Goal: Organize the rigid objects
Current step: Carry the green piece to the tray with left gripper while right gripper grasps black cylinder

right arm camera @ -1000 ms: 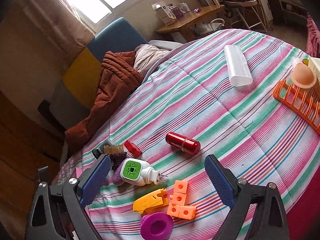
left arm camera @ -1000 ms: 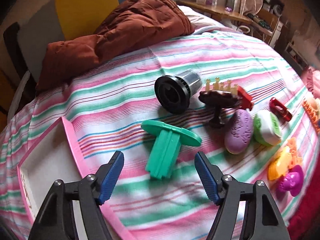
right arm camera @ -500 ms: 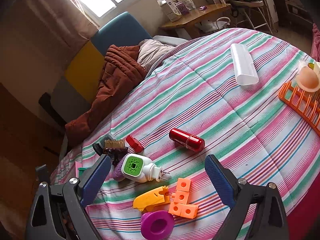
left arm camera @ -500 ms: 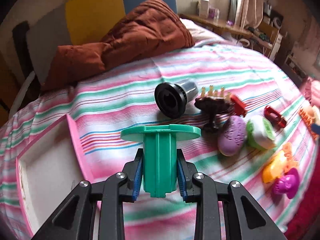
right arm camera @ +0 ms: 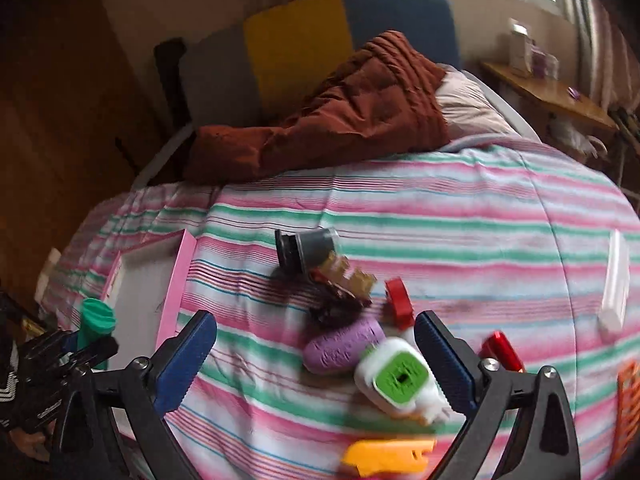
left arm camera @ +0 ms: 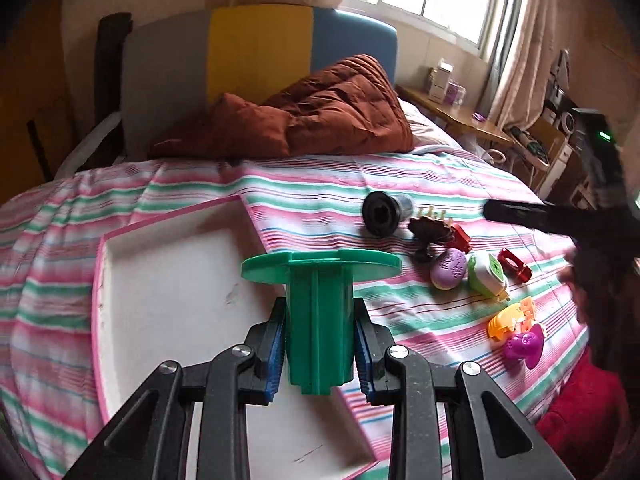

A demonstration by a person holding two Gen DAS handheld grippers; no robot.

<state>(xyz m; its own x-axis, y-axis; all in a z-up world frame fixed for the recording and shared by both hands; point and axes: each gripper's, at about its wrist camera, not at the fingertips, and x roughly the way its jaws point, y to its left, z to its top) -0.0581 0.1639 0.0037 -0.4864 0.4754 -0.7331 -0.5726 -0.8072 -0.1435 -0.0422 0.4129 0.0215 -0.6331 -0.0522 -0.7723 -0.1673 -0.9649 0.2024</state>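
My left gripper [left arm camera: 320, 344] is shut on the ribbed stem of a green disc-topped plastic piece [left arm camera: 320, 276], held upright above the white tray with a pink rim [left arm camera: 168, 280]. In the right wrist view the same green piece [right arm camera: 98, 316] shows at the far left beside the tray [right arm camera: 140, 292]. My right gripper [right arm camera: 316, 336] is open and hangs over a cluster of toys. A purple oval [right arm camera: 340, 346] and a white-and-green plug-in device [right arm camera: 396, 380] lie between its fingers, untouched.
On the striped bedspread lie a black cup [left arm camera: 384, 216], a brown comb-like piece [left arm camera: 430, 230], a red clip [left arm camera: 514, 266], a yellow toy [left arm camera: 506, 320] and a purple heart [left arm camera: 524, 346]. A red cylinder [right arm camera: 502, 350], white case [right arm camera: 614, 288] and orange rack [right arm camera: 628, 400] lie to the right. A brown quilt [left arm camera: 328, 120] is at the headboard.
The left gripper closed on the green piece, lifted it off the bedspread and carried it left over the tray. The right gripper swung left and rolled, now over the toy cluster.
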